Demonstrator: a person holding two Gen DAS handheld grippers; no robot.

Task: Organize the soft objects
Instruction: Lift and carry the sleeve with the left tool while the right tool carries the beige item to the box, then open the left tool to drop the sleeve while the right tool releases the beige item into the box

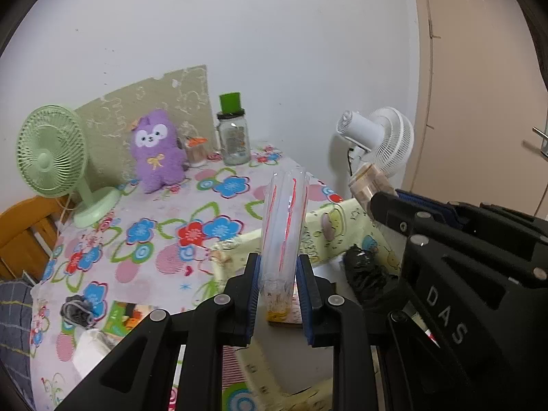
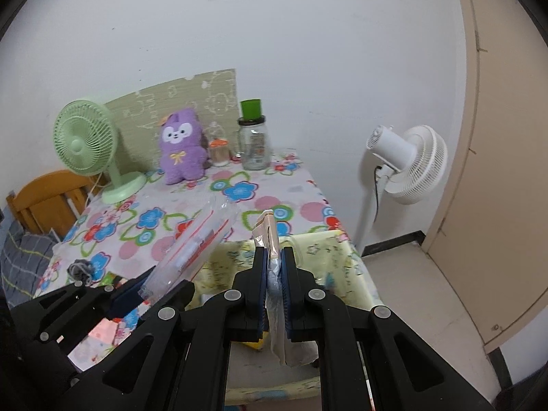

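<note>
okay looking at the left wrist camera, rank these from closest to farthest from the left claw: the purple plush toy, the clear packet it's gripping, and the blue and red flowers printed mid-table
1. The clear packet, held between the left claw pads, dead centre.
2. The blue and red flowers, printed on the tablecloth just ahead and left.
3. The purple plush toy, at the table's far edge by the wall, left of the glass jar.

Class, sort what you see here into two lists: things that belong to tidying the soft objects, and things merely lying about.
Belonging to the job:
- clear red-striped plastic pack in the left gripper
- pale soft packet in the right gripper
- yellow cartoon-print fabric box

Lying about:
- green desk fan
- purple plush toy
- green-lidded glass jar
- white floor fan
</note>
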